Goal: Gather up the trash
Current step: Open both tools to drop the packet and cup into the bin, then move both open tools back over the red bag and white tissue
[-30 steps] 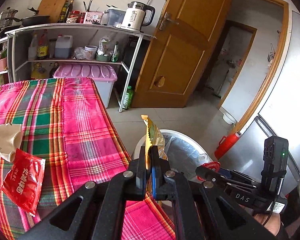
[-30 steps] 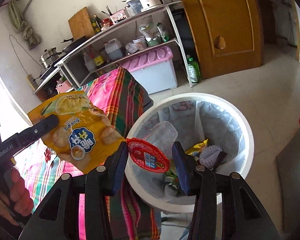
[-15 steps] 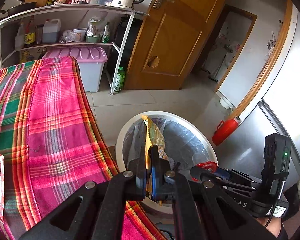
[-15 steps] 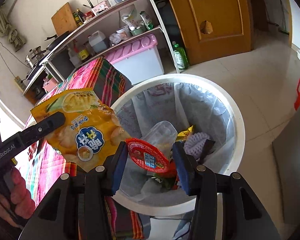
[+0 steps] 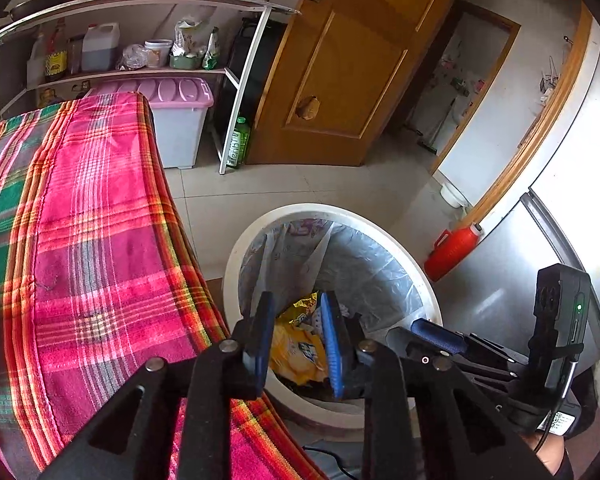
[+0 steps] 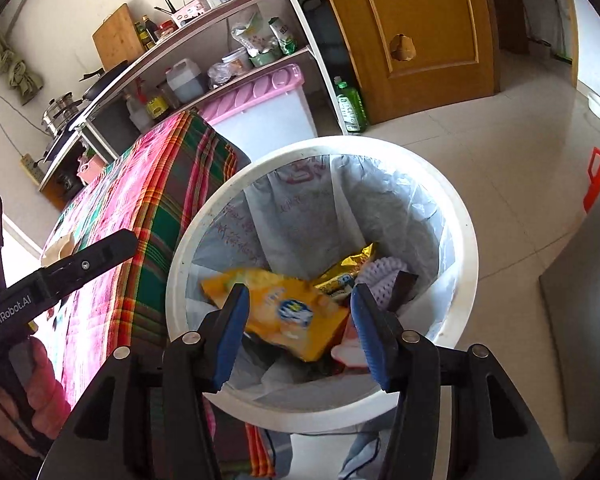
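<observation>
The white trash bin (image 5: 230, 276) with a clear liner stands on the floor beside the table. My left gripper (image 5: 296, 336) hangs over it, its jaws opening with nothing pressed between them. The yellow snack bag (image 5: 296, 354) lies loose in the bin beneath it. In the right wrist view the same bag (image 6: 284, 312) is blurred, falling between the fingers of my right gripper (image 6: 300, 332), whose jaws are opening too. A blurred red-and-white lid (image 6: 346, 350) drops beside the right finger. Both grippers hold nothing. A left finger (image 6: 100, 252) shows at the left.
The bin (image 6: 468, 240) also holds a gold wrapper (image 6: 348, 264) and a purple foam net (image 6: 382, 276). The plaid-covered table (image 5: 80, 240) is on the left. Behind stand a pink-lidded box (image 5: 172, 98), a green bottle (image 5: 236, 148) and a red jug (image 5: 452, 248).
Both grippers sank closer over the bin. The left gripper opened and let the yellow bag drop in. The right jaws widened and the red lid slipped out of them.
</observation>
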The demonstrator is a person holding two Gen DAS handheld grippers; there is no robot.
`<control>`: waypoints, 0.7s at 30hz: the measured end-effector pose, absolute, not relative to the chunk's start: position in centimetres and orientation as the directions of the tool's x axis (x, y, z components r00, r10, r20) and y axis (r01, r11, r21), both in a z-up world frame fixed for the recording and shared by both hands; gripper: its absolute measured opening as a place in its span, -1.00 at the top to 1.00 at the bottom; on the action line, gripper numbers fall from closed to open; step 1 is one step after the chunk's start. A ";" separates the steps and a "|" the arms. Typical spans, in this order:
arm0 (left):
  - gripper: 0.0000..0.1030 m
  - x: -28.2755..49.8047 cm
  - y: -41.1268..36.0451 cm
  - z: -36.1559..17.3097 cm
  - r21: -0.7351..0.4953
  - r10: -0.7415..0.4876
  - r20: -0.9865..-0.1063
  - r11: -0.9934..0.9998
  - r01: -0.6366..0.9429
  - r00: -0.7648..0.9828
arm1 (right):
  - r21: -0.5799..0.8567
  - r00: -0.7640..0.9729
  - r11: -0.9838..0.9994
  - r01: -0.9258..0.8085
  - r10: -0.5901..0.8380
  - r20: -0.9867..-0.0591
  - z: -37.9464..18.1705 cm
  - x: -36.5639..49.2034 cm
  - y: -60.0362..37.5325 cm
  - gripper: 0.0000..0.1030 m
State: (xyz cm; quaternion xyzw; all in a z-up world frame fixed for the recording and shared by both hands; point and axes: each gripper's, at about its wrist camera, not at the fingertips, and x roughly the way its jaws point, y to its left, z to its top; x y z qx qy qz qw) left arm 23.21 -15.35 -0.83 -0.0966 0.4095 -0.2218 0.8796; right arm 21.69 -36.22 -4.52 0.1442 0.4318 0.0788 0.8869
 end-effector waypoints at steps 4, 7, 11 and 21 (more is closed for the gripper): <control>0.52 22.5 -14.9 -0.3 -0.352 -0.470 -0.665 0.883 0.311 0.580 | 0.335 0.643 0.942 -0.031 0.275 -0.714 -3.4 21.1 -36.3 -0.04; 0.52 21.8 -14.4 0.3 -0.342 -0.463 -0.653 0.886 0.312 0.600 | 0.346 0.665 0.937 -0.053 0.291 -0.688 -2.5 20.5 -36.1 -0.04; 0.52 20.8 -13.4 1.4 -0.324 -0.447 -0.632 0.894 0.309 0.633 | 0.353 0.689 0.932 -0.085 0.311 -0.655 -1.2 19.6 -35.4 -0.04; 0.52 17.9 -9.5 3.1 -0.263 -0.355 -0.595 0.934 0.242 0.722 | 0.369 0.694 0.914 -0.166 0.374 -0.615 0.7 18.1 -32.8 -0.04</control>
